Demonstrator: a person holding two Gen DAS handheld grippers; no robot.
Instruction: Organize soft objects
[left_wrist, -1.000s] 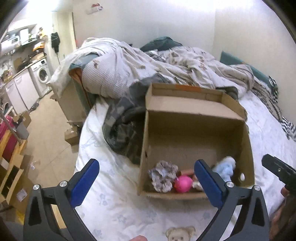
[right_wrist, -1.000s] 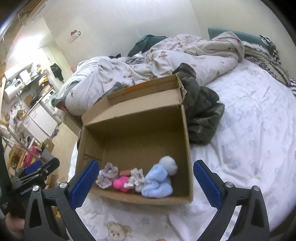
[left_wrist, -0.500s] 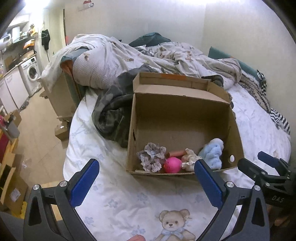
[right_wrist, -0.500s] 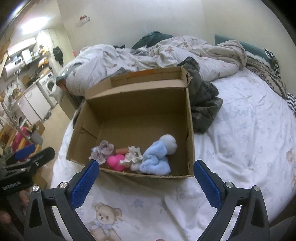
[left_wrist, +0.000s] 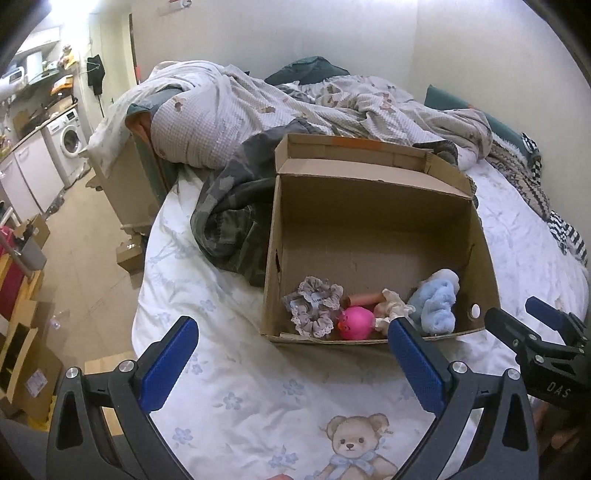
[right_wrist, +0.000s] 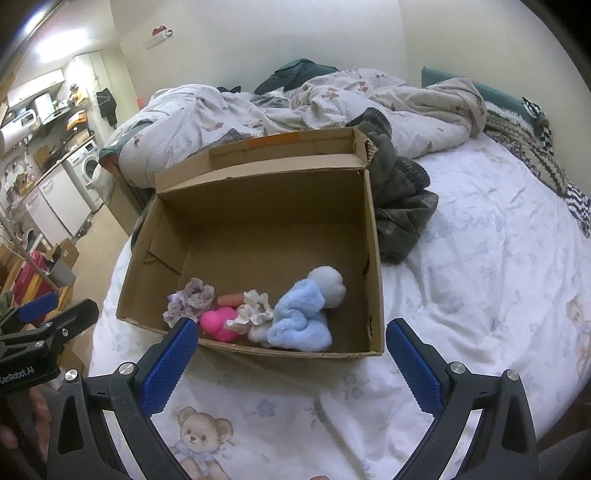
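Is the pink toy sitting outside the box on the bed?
No, the pink toy lies inside the cardboard box, between two scrunchies.

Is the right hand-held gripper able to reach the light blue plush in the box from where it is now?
Probably yes. The right hand-held gripper is open and empty, the cardboard box is open on top, and the light blue plush lies uncovered near the front wall. It would need to go over that wall.

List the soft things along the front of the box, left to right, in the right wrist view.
grey scrunchie → pink toy → cream scrunchie → light blue plush
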